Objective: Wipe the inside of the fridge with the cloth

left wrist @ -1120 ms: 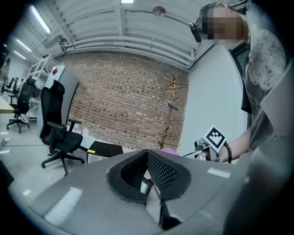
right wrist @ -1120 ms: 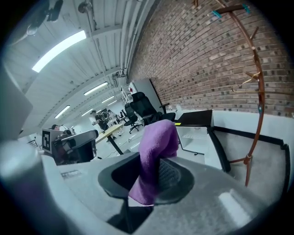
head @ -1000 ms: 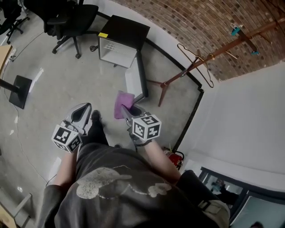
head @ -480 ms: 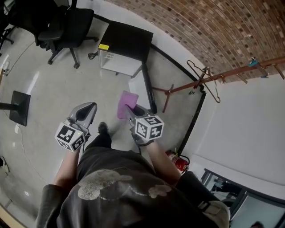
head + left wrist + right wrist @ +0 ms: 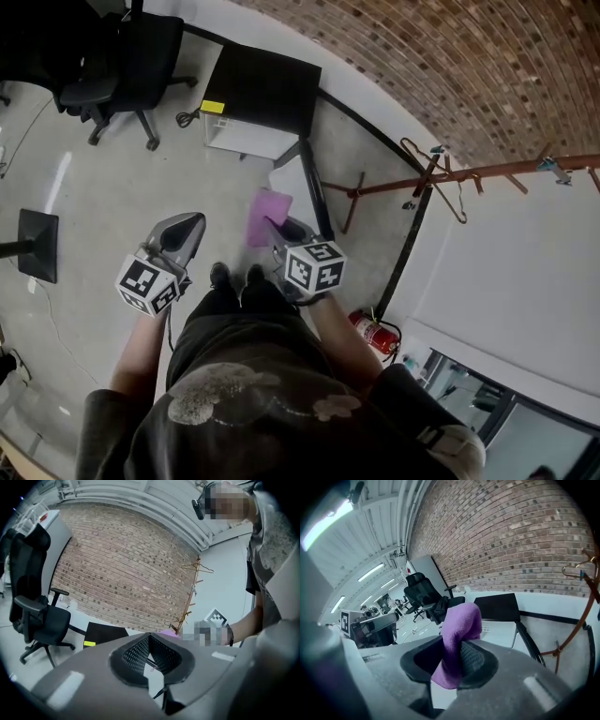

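cloth clamped, fridge ahead

head view: we see the purple cloth (image 5: pixel 269 204) in the right gripper (image 5: pixel 277 226), apart from the open fridge (image 5: pixel 267 84).
left gripper view: left gripper (image 5: pixel 150 639) jaws pressed together, empty.
right gripper view: jaws pinching the cloth.

A fuzzy purple cloth (image 5: pixel 458 627) sits against the black, mesh-textured pads (image 5: pixel 474 660) of a matt grey plastic right claw (image 5: pixel 453 648). Behind, a rough red brick wall (image 5: pixel 525 541); the pale floor (image 5: pixel 112 187) gleams smooth.

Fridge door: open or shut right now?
Open. The door stands swung out from the fridge, its white inside showing in head view. Right claw grips the purple cloth.
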